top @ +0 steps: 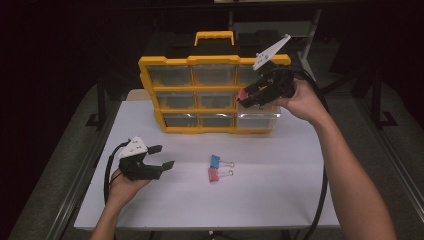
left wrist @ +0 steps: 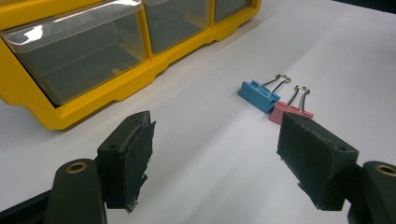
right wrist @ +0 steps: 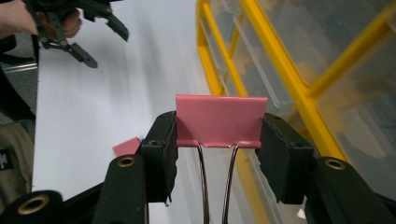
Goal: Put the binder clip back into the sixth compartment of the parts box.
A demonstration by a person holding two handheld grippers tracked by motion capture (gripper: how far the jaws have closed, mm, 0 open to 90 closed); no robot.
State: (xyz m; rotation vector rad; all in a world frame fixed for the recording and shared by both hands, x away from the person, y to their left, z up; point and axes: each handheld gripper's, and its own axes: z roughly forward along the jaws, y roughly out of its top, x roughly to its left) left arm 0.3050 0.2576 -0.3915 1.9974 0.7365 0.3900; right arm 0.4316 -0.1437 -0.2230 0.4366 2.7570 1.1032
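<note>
1. Resting low at the left of the white surface (top: 280, 200), the left gripper (top: 162, 157) has its jaws spread wide with nothing between them, held in the person's left hand (top: 122, 187).
2. Just right of it, near mid-surface, lie a blue binder clip (top: 215, 161) and a red binder clip (top: 214, 174), side by side, wire handles pointing right.
3. Behind them stands the yellow organizer (top: 150, 85) with clear drawers; its bottom-right drawer (top: 257, 120) sits pulled out.
4. At the right, the right gripper (top: 245, 96) pinches a pink binder clip (right wrist: 220, 120) by its sides, raised in front of the organizer's right column, above the pulled-out drawer.
</note>
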